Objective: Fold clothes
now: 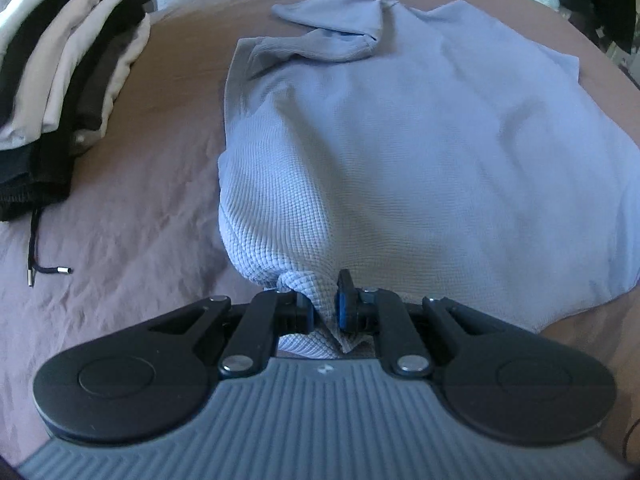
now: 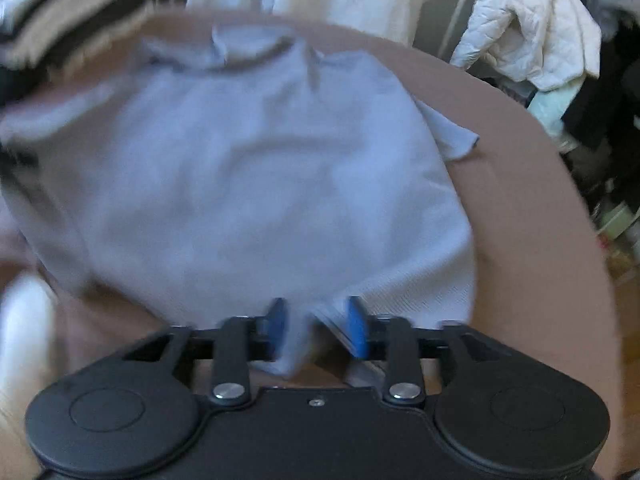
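Observation:
A pale blue waffle-knit shirt (image 1: 400,140) lies spread on the brown bed sheet (image 1: 140,208), its collar at the far end and one sleeve folded across the top. In the left wrist view my left gripper (image 1: 322,308) is shut on a bunched bit of the shirt's near hem. The right wrist view is blurred. There the same shirt (image 2: 240,180) fills the middle, and my right gripper (image 2: 316,324) has its blue pads (image 2: 358,328) standing apart. A loose fold of the hem hangs between them, not pinched.
A stack of folded clothes (image 1: 68,80) in black, beige and white sits at the left on the bed, a black drawstring (image 1: 36,248) trailing from it. Beyond the bed's right edge (image 2: 540,200) hang a white puffer jacket (image 2: 528,40) and dark clutter.

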### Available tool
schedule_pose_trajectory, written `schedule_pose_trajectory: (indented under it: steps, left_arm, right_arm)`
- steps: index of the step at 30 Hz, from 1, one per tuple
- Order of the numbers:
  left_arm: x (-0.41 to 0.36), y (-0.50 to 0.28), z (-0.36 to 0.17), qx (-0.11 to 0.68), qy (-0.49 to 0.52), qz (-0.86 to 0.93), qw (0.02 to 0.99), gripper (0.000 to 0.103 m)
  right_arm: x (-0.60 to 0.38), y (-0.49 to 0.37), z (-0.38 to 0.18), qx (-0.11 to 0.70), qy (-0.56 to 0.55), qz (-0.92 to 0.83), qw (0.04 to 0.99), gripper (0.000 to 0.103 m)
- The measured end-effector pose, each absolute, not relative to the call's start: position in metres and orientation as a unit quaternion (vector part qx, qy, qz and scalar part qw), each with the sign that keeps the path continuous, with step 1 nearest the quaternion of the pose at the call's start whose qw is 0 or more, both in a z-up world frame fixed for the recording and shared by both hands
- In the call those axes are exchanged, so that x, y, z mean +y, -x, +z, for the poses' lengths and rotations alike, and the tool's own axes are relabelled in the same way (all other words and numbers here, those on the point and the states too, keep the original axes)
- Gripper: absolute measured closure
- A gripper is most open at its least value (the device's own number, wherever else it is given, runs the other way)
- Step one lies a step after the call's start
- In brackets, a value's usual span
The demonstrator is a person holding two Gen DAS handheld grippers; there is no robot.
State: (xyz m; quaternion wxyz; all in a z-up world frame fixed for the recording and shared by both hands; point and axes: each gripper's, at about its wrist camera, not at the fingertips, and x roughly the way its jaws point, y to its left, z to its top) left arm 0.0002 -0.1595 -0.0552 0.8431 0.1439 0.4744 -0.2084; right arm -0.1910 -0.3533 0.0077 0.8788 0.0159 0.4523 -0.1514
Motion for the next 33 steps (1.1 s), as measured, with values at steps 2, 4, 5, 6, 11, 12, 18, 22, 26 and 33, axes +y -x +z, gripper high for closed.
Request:
schedule_pose_trajectory:
  steps: [2,4,5,6,11,12,18,22,26,33]
  left_arm:
    - [-0.159,0.002,-0.056,0.476,-0.145,-0.211,0.841,0.093]
    - [-0.158,0.002,-0.057,0.477,-0.142,-0.214,0.84,0.093]
    - [-0.158,0.001,-0.057,0.478,-0.14,-0.215,0.84,0.093]
    - [-0.157,0.0,-0.058,0.479,-0.138,-0.217,0.84,0.093]
    - [-0.153,-0.001,-0.056,0.48,-0.128,-0.223,0.839,0.093]
    - [-0.153,-0.001,-0.056,0.48,-0.127,-0.223,0.839,0.093]
    - [-0.147,-0.002,-0.059,0.486,-0.119,-0.228,0.835,0.093]
    - [-0.145,-0.006,-0.062,0.493,-0.11,-0.231,0.831,0.093]
    - [-0.144,-0.011,-0.066,0.507,-0.093,-0.237,0.824,0.093]
    - [-0.139,-0.011,-0.067,0.505,-0.084,-0.246,0.823,0.093]
  right_arm:
    - [-0.351,0.183,0.011,0.438,-0.051,-0.141,0.886,0.049]
    - [-0.347,0.177,0.011,0.426,-0.076,-0.131,0.892,0.049]
    - [-0.348,0.171,0.01,0.42,-0.087,-0.124,0.895,0.049]
    - [-0.349,0.164,0.009,0.415,-0.097,-0.116,0.897,0.049]
    - [-0.341,0.143,0.005,0.406,-0.129,-0.076,0.901,0.048]
    - [-0.338,0.139,0.003,0.408,-0.132,-0.065,0.901,0.048]
    - [-0.312,0.113,-0.009,0.417,-0.141,0.014,0.898,0.047]
    - [-0.288,0.096,-0.016,0.422,-0.132,0.077,0.894,0.041]
    - [-0.256,0.077,-0.027,0.419,-0.066,0.091,0.901,0.036]
    - [-0.201,0.067,-0.044,0.419,0.071,0.147,0.893,0.035]
